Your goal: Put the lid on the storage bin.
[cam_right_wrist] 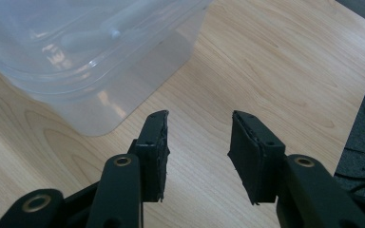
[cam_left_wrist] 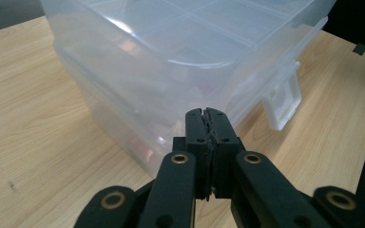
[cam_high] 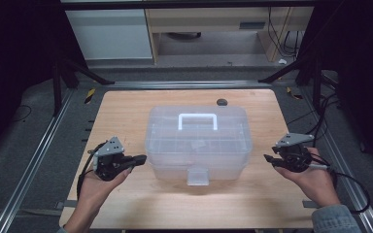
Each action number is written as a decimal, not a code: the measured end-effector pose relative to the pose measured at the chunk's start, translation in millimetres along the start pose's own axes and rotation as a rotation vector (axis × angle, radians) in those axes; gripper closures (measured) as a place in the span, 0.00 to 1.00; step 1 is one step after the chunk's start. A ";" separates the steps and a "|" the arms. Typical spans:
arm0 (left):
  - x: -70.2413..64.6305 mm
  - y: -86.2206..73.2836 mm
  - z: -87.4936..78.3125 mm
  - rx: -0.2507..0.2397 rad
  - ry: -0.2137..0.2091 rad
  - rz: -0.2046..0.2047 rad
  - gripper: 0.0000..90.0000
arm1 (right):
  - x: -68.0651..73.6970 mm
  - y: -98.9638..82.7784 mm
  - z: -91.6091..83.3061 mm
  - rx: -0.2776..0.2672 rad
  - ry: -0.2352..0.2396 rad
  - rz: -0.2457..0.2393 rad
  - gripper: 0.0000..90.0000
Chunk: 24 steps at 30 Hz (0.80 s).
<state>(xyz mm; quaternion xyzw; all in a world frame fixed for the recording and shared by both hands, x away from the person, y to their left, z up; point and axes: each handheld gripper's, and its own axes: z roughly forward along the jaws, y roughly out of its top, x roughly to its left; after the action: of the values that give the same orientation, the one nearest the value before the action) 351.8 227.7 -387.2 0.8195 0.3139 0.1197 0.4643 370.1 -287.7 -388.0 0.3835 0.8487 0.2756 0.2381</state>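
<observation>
1 clear box, long axis across table, latch facing person, left gripper fingers together, right gripper fingers apart

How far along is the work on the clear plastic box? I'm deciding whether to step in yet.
Barely started. Done: nothing visible; the clear box sits closed on the table, its front latch down. In hand: the left gripper, shut and empty, points at the box's left side; the right gripper, open and empty, is beside its right side, apart from it. Left: making contact, then probably handling the latch or the handle.
</observation>
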 end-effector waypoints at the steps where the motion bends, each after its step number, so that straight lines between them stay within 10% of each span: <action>1: 0.0 0.0 0.0 0.000 0.000 0.000 0.98 | 0.0 0.0 0.0 0.000 0.000 0.000 0.64; 17: 31.2 -4.7 -13.3 0.047 0.100 -0.005 0.91 | -5.9 6.7 0.9 0.007 -0.004 0.014 0.58; 24: 50.1 1.9 -10.4 0.078 0.188 -0.007 0.62 | -12.1 18.6 5.0 0.001 -0.025 0.029 0.45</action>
<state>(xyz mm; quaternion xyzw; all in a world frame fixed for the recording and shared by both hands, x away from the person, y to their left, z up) 386.3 265.4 -384.8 0.8210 0.3635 0.1820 0.4009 390.0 -285.4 -377.3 0.3992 0.8402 0.2738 0.2444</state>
